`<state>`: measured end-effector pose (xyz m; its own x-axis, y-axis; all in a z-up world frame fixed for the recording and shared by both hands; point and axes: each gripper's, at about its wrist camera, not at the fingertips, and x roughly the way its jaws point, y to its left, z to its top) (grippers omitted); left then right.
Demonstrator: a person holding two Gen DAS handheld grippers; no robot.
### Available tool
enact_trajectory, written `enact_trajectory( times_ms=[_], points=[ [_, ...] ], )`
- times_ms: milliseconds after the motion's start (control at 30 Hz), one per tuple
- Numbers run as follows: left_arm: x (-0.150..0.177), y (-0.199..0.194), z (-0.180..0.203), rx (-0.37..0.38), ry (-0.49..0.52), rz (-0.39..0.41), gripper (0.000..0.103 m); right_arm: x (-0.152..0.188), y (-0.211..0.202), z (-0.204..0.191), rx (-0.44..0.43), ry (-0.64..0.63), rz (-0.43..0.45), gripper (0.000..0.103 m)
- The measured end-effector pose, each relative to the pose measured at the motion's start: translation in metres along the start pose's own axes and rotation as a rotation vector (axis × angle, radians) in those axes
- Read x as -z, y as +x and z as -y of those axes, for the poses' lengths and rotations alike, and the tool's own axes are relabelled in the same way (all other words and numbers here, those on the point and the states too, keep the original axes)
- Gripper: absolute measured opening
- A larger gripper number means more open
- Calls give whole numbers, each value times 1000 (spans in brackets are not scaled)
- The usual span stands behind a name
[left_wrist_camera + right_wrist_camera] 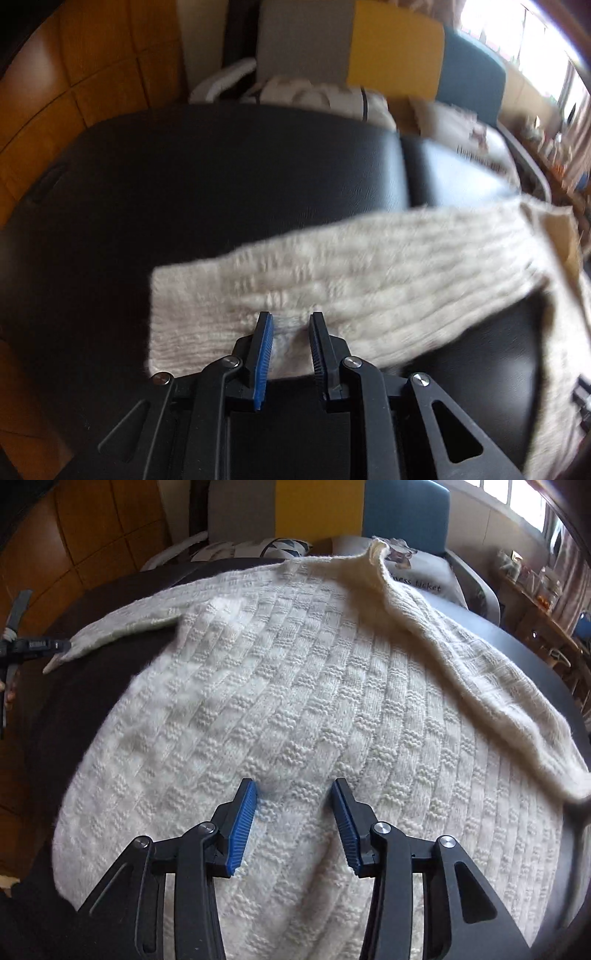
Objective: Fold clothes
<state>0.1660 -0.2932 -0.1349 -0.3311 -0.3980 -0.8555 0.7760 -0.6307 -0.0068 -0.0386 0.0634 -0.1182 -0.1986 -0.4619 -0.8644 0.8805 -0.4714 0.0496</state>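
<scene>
A cream knitted sweater (pixel 295 683) lies spread flat on a black table (pixel 48 716), with its right sleeve folded along the right side. Its left sleeve (pixel 369 266) stretches out across the dark top. My left gripper (pixel 291 328) is shut on that sleeve close to the cuff, with a fold of knit pinched between the pads. In the right wrist view the left gripper (pixel 37 646) shows at the far left, at the sleeve's tip. My right gripper (pixel 293 794) hovers open over the sweater's lower body, and its blue pads are clear of the knit.
Behind the table stand chairs with grey (pixel 240 517), yellow (pixel 395 55) and blue (pixel 406 517) backs, with printed cushions (pixel 417 576) on the seats. A wooden floor (pixel 92 74) runs along the left. At the far right a shelf with jars (pixel 543 587) stands under a bright window.
</scene>
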Motion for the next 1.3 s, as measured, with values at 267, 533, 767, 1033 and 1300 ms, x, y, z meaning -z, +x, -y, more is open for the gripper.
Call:
enact_trajectory(
  times_ms=[267,533,767,1033,1300],
  points=[
    [-20,18,-11,-58,8,-18,23,-5,4,-3,-3,27,-27,57],
    [-49,16,-15,-114,-4,-17,22,-7,11,-6,-30,50,-15,64],
    [-6,-76,63,185,140,141,22,14,-51,42,-70,106,71,64],
    [105,-125,229,529,503,53,22,119,-122,162,99,382,43,64],
    [149,-104,286,425,604,-58,23,206,-111,228,-171,720,132,64]
  ],
)
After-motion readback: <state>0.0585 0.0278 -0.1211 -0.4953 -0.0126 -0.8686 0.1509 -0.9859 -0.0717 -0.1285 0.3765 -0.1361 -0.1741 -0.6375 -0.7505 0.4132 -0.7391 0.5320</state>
